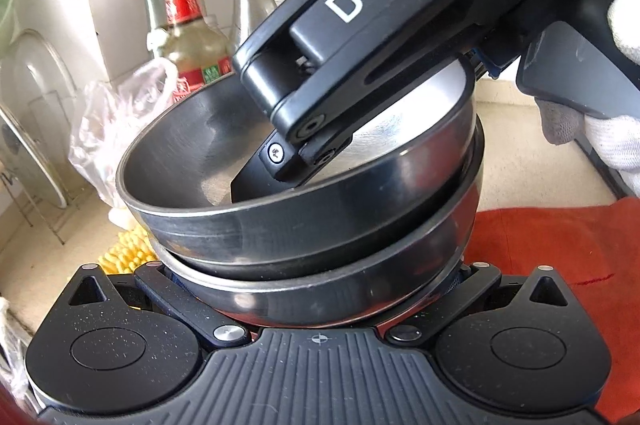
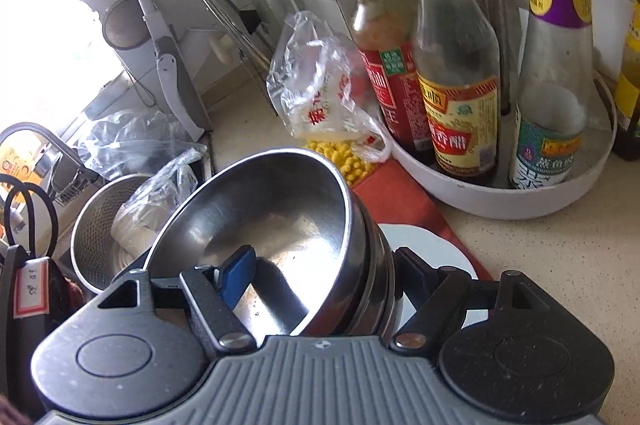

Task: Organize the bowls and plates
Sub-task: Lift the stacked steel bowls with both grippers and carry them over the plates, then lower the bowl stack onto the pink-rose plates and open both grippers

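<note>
Two nested steel bowls are held tilted above a red cloth (image 1: 540,245), the upper bowl (image 1: 280,221) sitting askew in the lower bowl (image 1: 320,297). My left gripper (image 1: 312,277) clasps the lower bowl from its outer side, and its fingertips are hidden behind the bowl. My right gripper (image 2: 324,265) is shut on the stack's wall (image 2: 372,257). Its blue-padded finger (image 2: 240,265) is inside the upper bowl (image 2: 272,209) and the other finger is outside. A white plate (image 2: 432,241) lies on the cloth under the bowls.
A white turntable tray (image 2: 500,201) of sauce bottles stands at the right. Behind the bowls are a plastic bag (image 2: 320,81) and a yellow nubby item (image 2: 344,153). A steel colander (image 2: 92,237) is at the left, and a glass lid (image 1: 32,113) leans in a rack. A gloved hand (image 1: 616,145) holds the right gripper.
</note>
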